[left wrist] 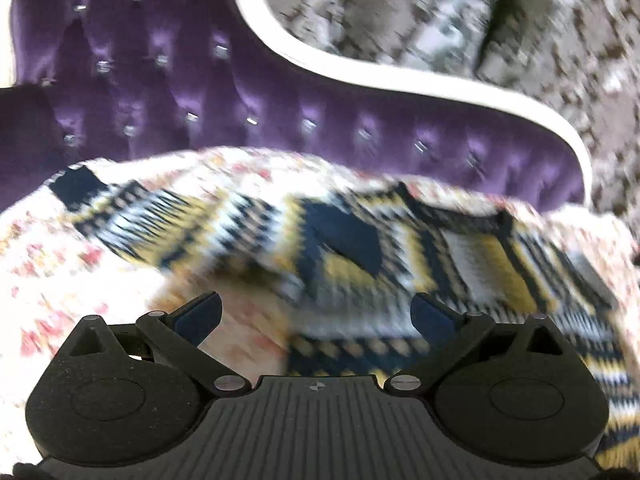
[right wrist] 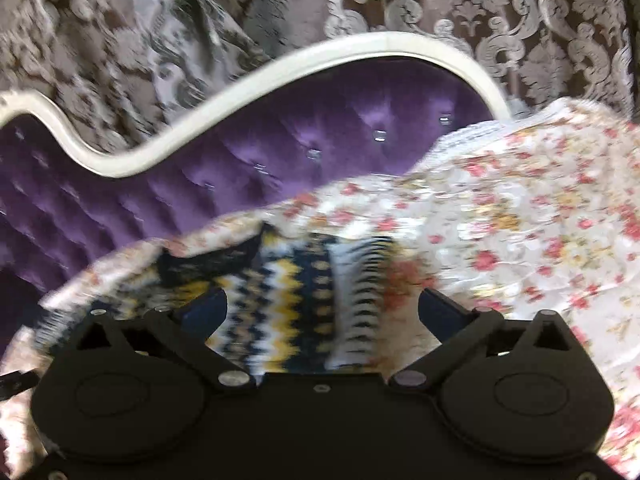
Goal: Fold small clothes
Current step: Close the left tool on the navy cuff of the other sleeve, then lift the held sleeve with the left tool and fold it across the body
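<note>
Zigzag-knit garment lies rumpled on floral bedspread, before purple tufted headboard. Left gripper and right gripper hover over it, jaws spread, holding nothing. Likely soft, light, limp; best pinched at an edge or corner.

Knit garment — glossy velvet headboard — matt plastic gripper.
</note>
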Demonstrator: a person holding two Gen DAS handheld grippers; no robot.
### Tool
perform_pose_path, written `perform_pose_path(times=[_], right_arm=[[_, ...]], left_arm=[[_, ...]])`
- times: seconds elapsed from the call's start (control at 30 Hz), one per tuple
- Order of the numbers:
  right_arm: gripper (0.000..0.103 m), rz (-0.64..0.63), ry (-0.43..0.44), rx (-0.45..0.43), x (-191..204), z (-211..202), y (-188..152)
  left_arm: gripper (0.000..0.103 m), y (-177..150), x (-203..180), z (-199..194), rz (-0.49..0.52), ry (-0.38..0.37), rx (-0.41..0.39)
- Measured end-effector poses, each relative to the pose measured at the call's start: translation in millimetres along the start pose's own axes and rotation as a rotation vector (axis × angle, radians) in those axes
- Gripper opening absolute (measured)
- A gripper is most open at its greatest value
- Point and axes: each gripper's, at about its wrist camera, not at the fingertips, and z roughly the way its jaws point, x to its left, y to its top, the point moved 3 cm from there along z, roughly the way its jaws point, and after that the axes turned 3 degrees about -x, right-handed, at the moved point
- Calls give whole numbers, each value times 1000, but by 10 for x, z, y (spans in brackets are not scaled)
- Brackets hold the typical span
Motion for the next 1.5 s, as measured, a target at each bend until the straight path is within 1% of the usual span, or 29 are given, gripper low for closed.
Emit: perform_pose_path(times=[0.1, 0.2, 0.33, 0.47, 0.53, 0.6, 0.67, 0.73, 0.77, 0.83, 0.93, 0.97, 1.0, 1.03, 1.07, 1.1, 1.13, 1.17, 1.27, 1.37, 1.43, 1.5], right_arm=[[103, 40, 83, 2, 106, -11, -10], [103, 57, 153, 6, 257, -49, -34], [103, 57, 255, 15, 498, -84, -112], [103, 78, 358, 37, 734, -98, -208], [103, 86, 387, 55, 845, -96, -261], [103, 96, 395, 80, 964, -94, -336], [103, 90, 402, 105, 1095, -82, -419], [103, 75, 427, 110, 1196, -95, -499], [103, 63, 447, 109, 1238, -110, -530], [103, 26, 483, 109, 1328, -139, -586], [103, -26, 502, 107, 1414, -162, -651], [103, -34, 504, 110, 1428, -166, -673], [103, -35, 504, 114, 1436, -168, -696], [103, -30, 503, 122, 1431, -156, -712], [103, -26, 498, 130, 1423, -146, -735], [103, -23, 490, 137, 1417, -134, -752], [103, -20, 484, 144, 1409, -122, -770], [103, -19, 479, 149, 1404, -113, -782], [103, -25, 462, 148, 1387, -97, -780], [103, -14, 440, 139, 1340, -89, -757], [103, 18, 428, 149, 1290, -73, -736], [103, 51, 420, 159, 1245, -47, -721]], left_arm=[[102, 172, 348, 89, -84, 39, -16], [102, 284, 720, 214, -149, 86, -1], [102, 380, 1243, 403, -233, 161, 22], [102, 452, 1652, 515, -307, 204, 9], [102, 475, 1795, 565, -328, 214, 6], [102, 488, 1900, 649, -347, 221, 5], [102, 487, 2005, 761, -378, 213, 8], [102, 478, 2086, 844, -396, 208, 0], [102, 488, 2100, 872, -386, 209, -18], [102, 526, 2120, 943, -359, 211, -23], [101, 566, 2135, 1018, -354, 199, -29], [98, 570, 2147, 1029, -368, 194, -40], [93, 568, 2162, 1028, -396, 186, -56], [67, 566, 2180, 1028, -429, 169, -71], [20, 560, 2204, 1037, -464, 156, -73], [6, 551, 2229, 1058, -496, 162, -60], [7, 531, 2253, 1055, -532, 170, -54], [7, 526, 2262, 1036, -547, 168, -68], [7, 602, 2252, 872, -522, 215, -135], [7, 764, 2302, 646, -517, 261, -188], [7, 909, 2332, 467, -522, 273, -225], [7, 1042, 2322, 314, -500, 283, -250]])
